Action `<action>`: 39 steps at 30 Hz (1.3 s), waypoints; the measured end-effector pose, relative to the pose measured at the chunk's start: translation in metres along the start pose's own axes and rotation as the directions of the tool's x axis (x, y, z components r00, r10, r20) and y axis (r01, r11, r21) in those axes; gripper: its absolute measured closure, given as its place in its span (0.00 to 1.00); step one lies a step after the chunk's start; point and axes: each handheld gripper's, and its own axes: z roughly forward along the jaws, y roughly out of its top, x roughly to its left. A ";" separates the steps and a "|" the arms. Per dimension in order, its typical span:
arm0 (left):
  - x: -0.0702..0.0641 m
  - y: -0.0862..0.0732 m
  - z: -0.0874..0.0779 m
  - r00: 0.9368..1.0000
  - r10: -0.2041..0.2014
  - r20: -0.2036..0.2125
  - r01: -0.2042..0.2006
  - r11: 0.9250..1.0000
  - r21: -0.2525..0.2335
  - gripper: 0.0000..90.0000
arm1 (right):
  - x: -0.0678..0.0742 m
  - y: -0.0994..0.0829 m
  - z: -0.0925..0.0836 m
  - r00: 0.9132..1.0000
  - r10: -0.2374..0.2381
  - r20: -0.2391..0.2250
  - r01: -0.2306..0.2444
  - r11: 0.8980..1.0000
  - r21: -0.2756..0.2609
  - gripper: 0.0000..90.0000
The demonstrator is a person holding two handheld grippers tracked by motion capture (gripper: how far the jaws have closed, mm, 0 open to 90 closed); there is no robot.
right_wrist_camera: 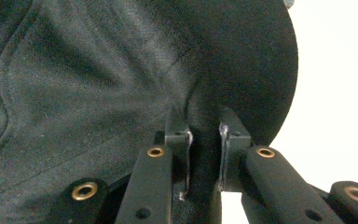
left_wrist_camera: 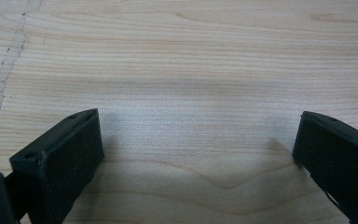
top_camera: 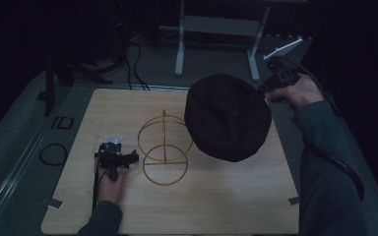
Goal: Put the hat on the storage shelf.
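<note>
- My right gripper (top_camera: 265, 88) pinches the hat (top_camera: 228, 118) by its far right edge; the hat hangs just right of the wire stand (top_camera: 165, 147).
- My left gripper (top_camera: 118, 158), jaws wide and empty, sits nearer the stand, at its left.
- The right gripper view shows cloth between the jaws; the high view shows the gap to the stand.

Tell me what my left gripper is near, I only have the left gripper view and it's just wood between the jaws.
Observer: In the high view the left gripper sits low over the table, jaws apart, just left of a yellow wire stand.
Operator: Is it touching the stand?
Observer: I can't tell; its tip is very close to the lower ring.
Operator: And the right one?
Observer: The right gripper is shut on the edge of a black hat, held up to the right of the stand.
</note>
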 end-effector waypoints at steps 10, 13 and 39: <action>0.000 0.000 0.000 1.000 0.000 0.000 0.000 1.000 0.000 0.01 | 0.018 0.010 0.002 0.999 -0.027 -0.032 0.027 1.000 -0.004 0.87; 0.000 0.000 0.000 1.000 0.000 0.000 0.000 1.000 0.000 0.01 | 0.024 0.013 0.004 0.999 -0.034 -0.040 0.034 0.999 -0.004 0.87; 0.000 0.000 0.000 1.000 0.000 0.000 0.000 1.000 0.000 0.01 | 0.083 0.038 0.026 0.992 -0.114 -0.057 0.114 0.993 0.000 0.87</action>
